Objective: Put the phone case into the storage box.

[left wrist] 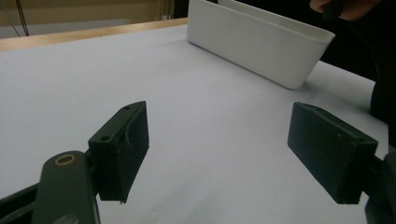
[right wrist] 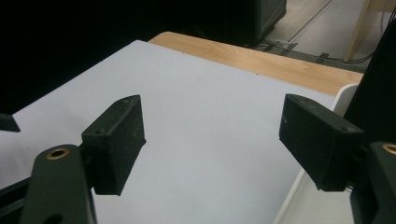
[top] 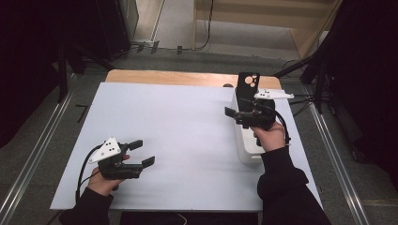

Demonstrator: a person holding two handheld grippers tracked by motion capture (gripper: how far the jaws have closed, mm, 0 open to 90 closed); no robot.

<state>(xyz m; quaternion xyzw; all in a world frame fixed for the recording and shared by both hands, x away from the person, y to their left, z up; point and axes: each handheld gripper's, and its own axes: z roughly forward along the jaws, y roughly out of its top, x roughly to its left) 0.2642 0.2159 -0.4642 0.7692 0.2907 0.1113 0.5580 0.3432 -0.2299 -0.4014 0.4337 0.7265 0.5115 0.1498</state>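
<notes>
My left gripper (top: 142,153) rests low over the white board (top: 178,131) near its front left, open with nothing between the jaws. The left gripper view shows the same, left gripper (left wrist: 224,140) wide apart over bare board. My right gripper (top: 234,116) hovers at the left wall of a long white bin (top: 245,149) on the board's right side, pointing left, open and empty. In its own view the right gripper (right wrist: 215,140) spans the bin's rim (right wrist: 343,95) and the board. A black phone case (top: 248,85) stands upright at the bin's far end.
The board lies on a wooden table (top: 187,77) whose strip shows at the far edge. Metal rails (top: 33,154) run along the floor on both sides. Dark stands and cables (top: 309,70) crowd the far right. The bin (left wrist: 261,44) lies ahead of the left gripper.
</notes>
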